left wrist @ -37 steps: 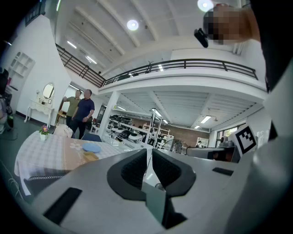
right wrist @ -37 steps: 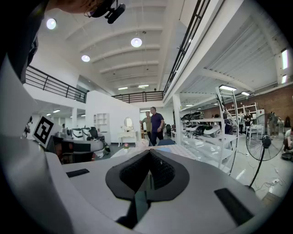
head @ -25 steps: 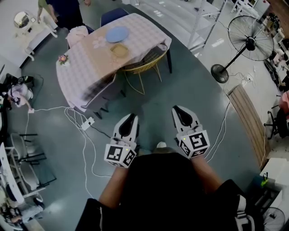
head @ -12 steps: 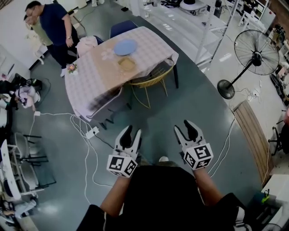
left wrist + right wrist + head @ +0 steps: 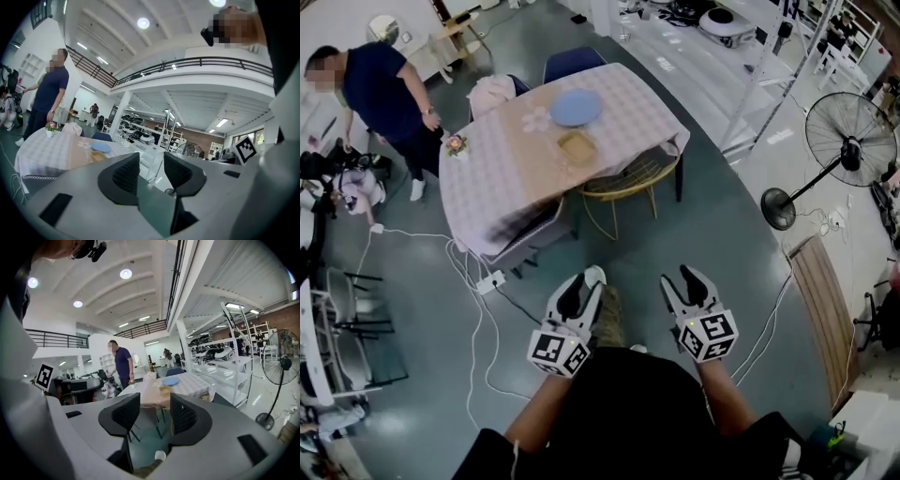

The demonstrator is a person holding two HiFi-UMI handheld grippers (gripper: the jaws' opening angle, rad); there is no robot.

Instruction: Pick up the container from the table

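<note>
The container (image 5: 577,147) is a small tan square dish on the checkered table (image 5: 502,178), just in front of a blue plate (image 5: 577,107). Both grippers hang over the floor well short of the table, near my body. My left gripper (image 5: 581,279) is open with nothing between its jaws, and my right gripper (image 5: 680,277) is open and empty too. In the left gripper view, the left gripper (image 5: 150,169) points level, with the container (image 5: 97,156) far off at the left. The right gripper (image 5: 154,414) looks toward the table (image 5: 187,384), where the container (image 5: 165,390) shows small.
A person (image 5: 389,94) stands at the table's far left corner. A yellow wire chair (image 5: 623,183) and a grey chair (image 5: 534,234) are tucked under the near side. Cables and a power strip (image 5: 487,279) lie on the floor at left. A standing fan (image 5: 848,141) is at right.
Both grippers' jaws have gone from nearly shut to wide open. I have moved toward the table, and the person at its far left corner has come fully into view.
</note>
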